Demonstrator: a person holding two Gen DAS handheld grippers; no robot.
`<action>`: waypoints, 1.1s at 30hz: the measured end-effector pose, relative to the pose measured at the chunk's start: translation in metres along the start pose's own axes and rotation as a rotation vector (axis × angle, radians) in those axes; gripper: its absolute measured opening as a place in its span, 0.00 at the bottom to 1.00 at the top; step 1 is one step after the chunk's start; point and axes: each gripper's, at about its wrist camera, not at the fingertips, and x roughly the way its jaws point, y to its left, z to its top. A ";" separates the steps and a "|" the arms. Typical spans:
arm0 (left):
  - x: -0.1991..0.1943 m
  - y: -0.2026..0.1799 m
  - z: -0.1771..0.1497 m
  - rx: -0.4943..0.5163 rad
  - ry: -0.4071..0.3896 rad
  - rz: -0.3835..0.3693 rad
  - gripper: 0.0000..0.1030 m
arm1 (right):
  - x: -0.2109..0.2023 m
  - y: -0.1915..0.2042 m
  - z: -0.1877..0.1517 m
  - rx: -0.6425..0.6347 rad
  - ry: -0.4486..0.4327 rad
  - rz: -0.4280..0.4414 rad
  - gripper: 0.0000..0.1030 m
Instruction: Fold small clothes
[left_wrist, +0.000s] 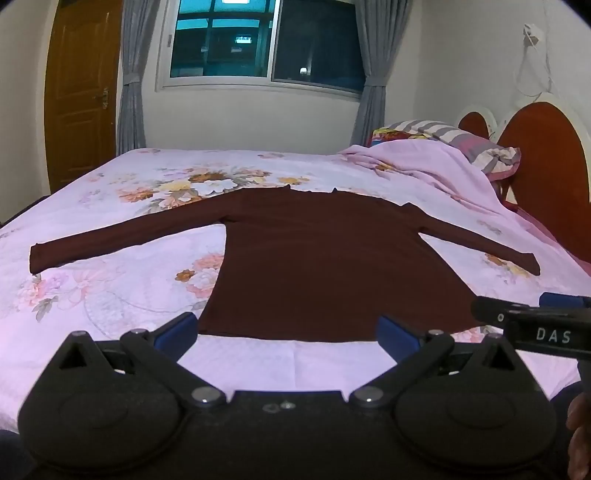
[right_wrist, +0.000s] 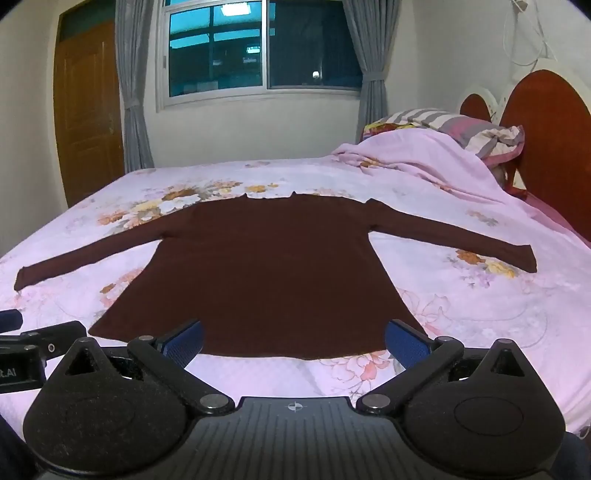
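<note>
The bed (left_wrist: 110, 295) was covered with a floral sheet, and the maroon long-sleeve top (left_wrist: 325, 266) was laid flat on it, sleeves spread out, hem nearest. No fold looked started, so basically everything was left. The left gripper (left_wrist: 288, 332) and right gripper (right_wrist: 293, 341) were held wide open just short of the hem, nothing grabbed.

Long-sleeved maroon top (left_wrist: 314, 266) laid flat on a floral pink bedsheet (left_wrist: 110, 295).

Both sleeves spread outward, hem nearest the camera, neckline toward the window (left_wrist: 258, 40). Left gripper (left_wrist: 286, 332) in the foreground, blue-padded fingers (left_wrist: 177, 328) spread wide, holding nothing, tips at the hem. Part of the right gripper (left_wrist: 535, 321) enters at the right edge. Striped pillow (left_wrist: 461, 140), pink blanket (left_wrist: 424, 166), red headboard (left_wrist: 543, 166), wooden door (left_wrist: 81, 92), grey curtains (left_wrist: 133, 74) behind.
</note>
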 end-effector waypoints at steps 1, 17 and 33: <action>0.000 0.001 0.000 0.001 0.000 -0.003 1.00 | 0.001 -0.001 0.000 0.003 0.000 0.002 1.00; 0.001 -0.003 -0.004 0.010 0.008 -0.012 1.00 | -0.002 -0.006 -0.002 0.014 -0.011 -0.010 1.00; 0.003 -0.004 -0.006 0.012 0.007 -0.016 1.00 | -0.003 -0.006 -0.004 0.015 -0.014 -0.008 1.00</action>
